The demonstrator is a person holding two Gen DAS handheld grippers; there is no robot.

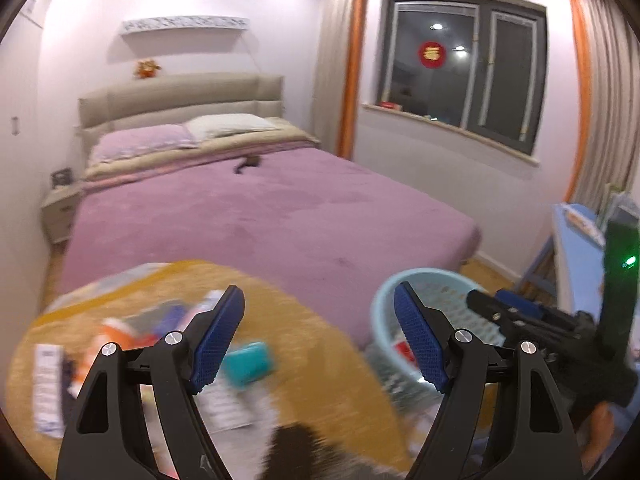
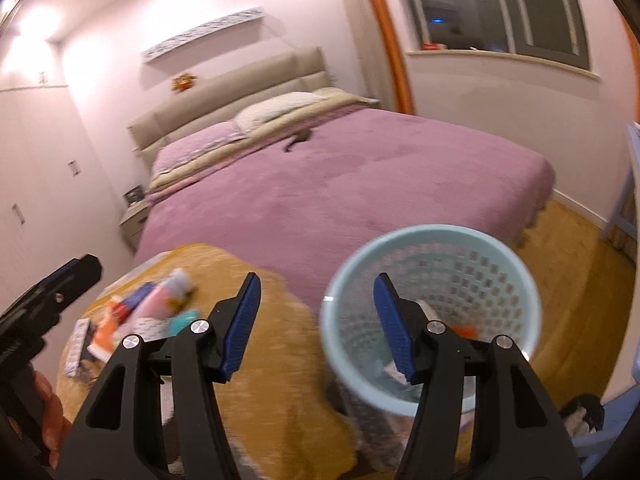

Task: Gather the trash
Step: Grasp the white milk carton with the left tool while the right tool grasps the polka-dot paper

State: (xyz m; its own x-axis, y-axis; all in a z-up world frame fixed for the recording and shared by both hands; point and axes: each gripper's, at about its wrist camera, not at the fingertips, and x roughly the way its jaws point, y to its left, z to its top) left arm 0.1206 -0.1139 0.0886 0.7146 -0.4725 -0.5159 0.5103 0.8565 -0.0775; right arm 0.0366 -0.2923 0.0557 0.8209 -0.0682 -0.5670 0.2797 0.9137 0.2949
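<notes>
A low table under a mustard yellow cloth (image 1: 304, 344) (image 2: 276, 364) carries several pieces of trash: a teal packet (image 1: 250, 362) (image 2: 184, 318), a pink tube (image 2: 162, 300), an orange and white wrapper (image 2: 106, 334) and white paper strips (image 1: 48, 384). A light blue mesh bin (image 2: 432, 312) (image 1: 416, 336) stands to the table's right and holds a few scraps. My left gripper (image 1: 320, 340) is open and empty above the table's right part. My right gripper (image 2: 316, 328) is open and empty, between table and bin; it also shows in the left wrist view (image 1: 516, 312).
A bed with a purple cover (image 1: 272, 216) (image 2: 340, 192) fills the room behind the table; a small dark item (image 1: 248, 164) lies on it. A bedside cabinet (image 1: 60, 212) is at the left. A blue desk (image 1: 576, 256) stands right. Wooden floor (image 2: 568, 264) surrounds the bin.
</notes>
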